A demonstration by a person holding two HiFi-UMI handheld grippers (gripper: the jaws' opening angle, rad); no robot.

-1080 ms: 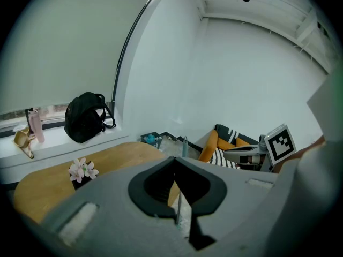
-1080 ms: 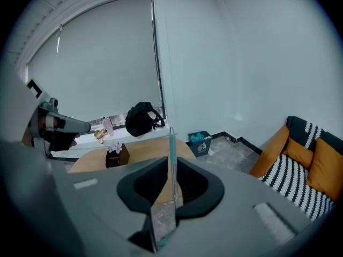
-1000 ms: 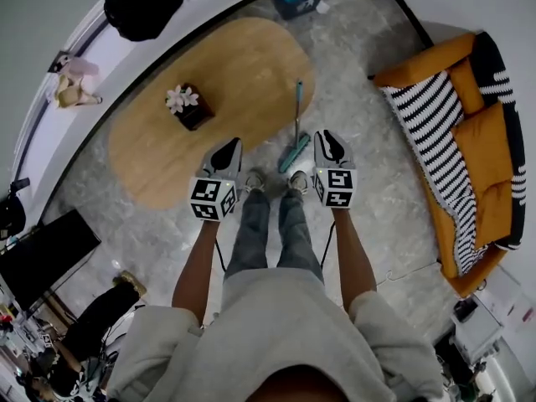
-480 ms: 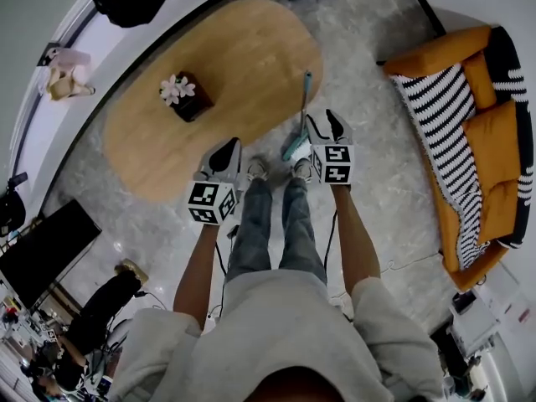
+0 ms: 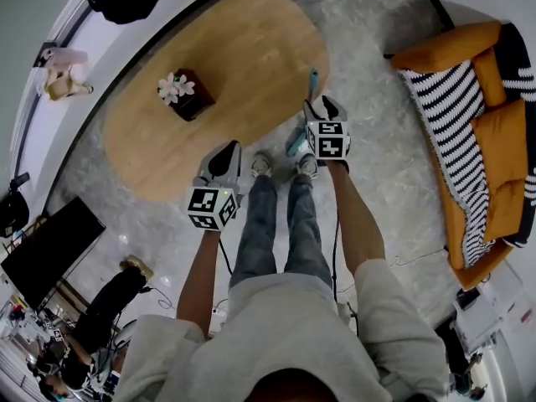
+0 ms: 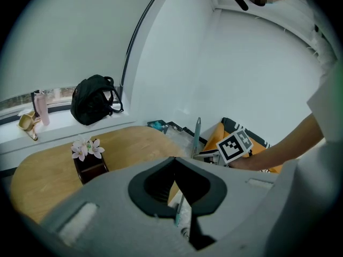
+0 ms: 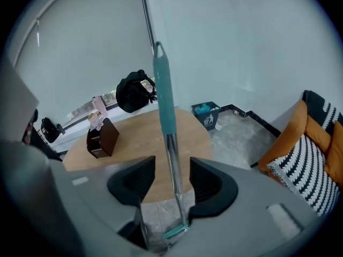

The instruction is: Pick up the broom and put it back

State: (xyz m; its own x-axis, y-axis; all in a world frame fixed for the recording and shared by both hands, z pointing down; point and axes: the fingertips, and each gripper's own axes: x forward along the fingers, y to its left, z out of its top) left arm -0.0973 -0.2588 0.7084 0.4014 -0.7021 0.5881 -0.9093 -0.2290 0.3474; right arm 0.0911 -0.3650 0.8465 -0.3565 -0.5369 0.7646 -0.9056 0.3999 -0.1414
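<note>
Right gripper: jaws spread wide, just opened from near-closed and then drawn in slightly. The teal-gripped, metal-shafted broom passes between them, and the pads are not pressing it. Left gripper: jaws pressed together, nothing between. Broom: near upright, teal head on the grey marbled floor just ahead of the person's shoes. Change over the past second: right gripper has advanced from beside the broom head to around the shaft. Markings: white pictogram on the dark bin, not legible.
</note>
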